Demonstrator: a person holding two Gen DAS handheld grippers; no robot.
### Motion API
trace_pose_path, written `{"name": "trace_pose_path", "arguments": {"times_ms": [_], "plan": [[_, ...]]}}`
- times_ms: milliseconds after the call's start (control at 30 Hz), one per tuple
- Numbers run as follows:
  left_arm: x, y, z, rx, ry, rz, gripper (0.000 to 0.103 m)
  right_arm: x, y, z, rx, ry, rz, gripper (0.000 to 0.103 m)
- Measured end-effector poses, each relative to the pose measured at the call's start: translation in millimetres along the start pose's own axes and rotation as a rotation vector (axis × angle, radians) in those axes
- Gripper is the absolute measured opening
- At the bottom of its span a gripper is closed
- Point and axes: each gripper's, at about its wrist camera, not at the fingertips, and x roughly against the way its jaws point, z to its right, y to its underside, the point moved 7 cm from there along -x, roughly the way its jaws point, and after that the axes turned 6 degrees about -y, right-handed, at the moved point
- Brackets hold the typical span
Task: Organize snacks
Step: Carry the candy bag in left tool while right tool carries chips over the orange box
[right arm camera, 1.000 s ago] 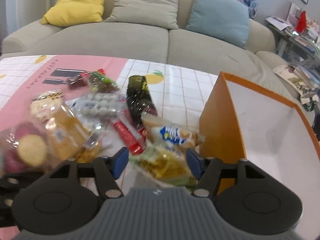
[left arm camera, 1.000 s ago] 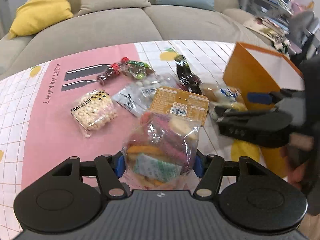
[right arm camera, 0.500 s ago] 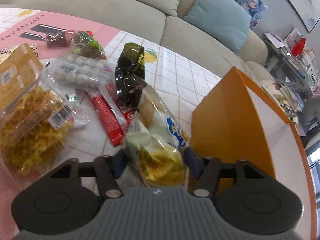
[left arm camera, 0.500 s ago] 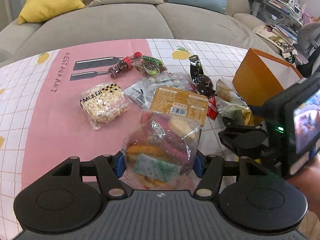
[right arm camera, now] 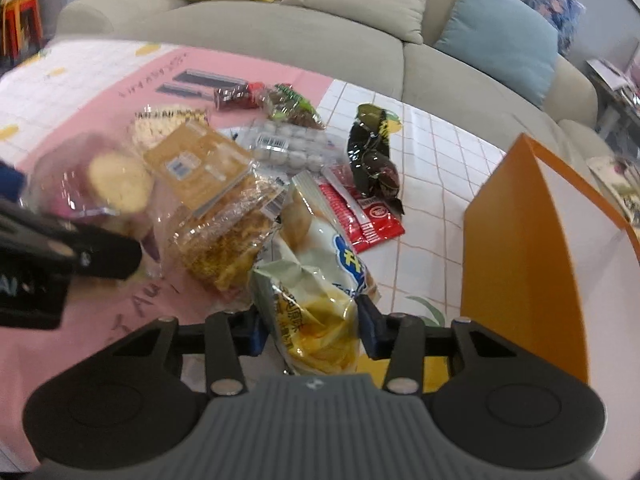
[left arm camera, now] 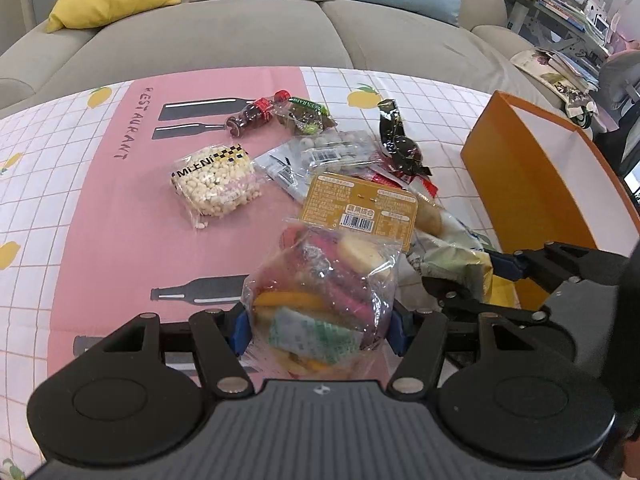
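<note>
A grey sofa with cushions runs beyond both grippers, behind the table with its pink and white checked cloth. To the right of the right gripper stands an open orange box, near its right finger. Snacks lie scattered ahead of both tools: a puffed-grain pack, a small drink bottle, a dark wrapper and a red sachet. The left gripper stands about half open, its pads pressed on a clear bag of mixed snacks. The right gripper's jaws are closing, and their pads touch a crisp packet between them.
</note>
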Motion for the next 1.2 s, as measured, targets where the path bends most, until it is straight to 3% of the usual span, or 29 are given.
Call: {"name": "trace_pose_path", "arguments": {"times_ms": [500,733,1067,1200], "plan": [[61.4,-8.8,41.5,-0.045,0.043,0.028,0.071,99.5,-13.5,28.5,-0.106,-0.132,0.097,0.041],[82.0,-20.7,81.9,-0.109,0.123,0.004,0.072,136.4,-11.7,58.2,-0.178,-0.206,0.090,0.041],[89.7,-64.1,167.3,-0.229,0.288,-0.069,0.071,171.0,-9.1,141.8,-0.253,-0.182,0.027,0.041],[80.7,-74.4,201.2,-0.301,0.289,-0.080,0.071,171.2,-3.2,178.5,-0.244,-0.136,-0.033,0.041]]}}
